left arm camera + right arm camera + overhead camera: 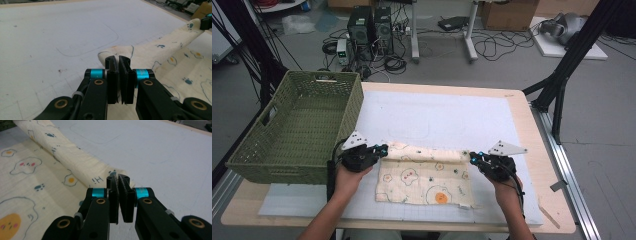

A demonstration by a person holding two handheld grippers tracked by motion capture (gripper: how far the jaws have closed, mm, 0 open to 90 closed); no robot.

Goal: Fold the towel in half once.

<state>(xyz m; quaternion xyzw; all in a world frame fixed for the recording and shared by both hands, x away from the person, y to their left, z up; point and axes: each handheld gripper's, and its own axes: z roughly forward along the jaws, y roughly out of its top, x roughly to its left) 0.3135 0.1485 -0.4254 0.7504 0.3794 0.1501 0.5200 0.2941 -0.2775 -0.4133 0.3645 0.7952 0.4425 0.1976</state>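
Covering most of a pale wooden tabletop (532, 125): white gridded mat (442, 117), faintly pencilled and scuffed. Beyond the far edge, grey floor strewn with black cables (492, 47), computer towers (369, 25), cardboard box (509, 14). At the left edge, woven green basket (294, 127), rectangular with slotted handles. Near the front edge, soft cream cloth (424, 180) printed with fried eggs and paw prints, its far edge folded back into a rolled ridge. Clamped on that fold's left corner, left gripper (383, 148); pinching the right corner, right gripper (473, 157), black jaws pressed together on fabric.
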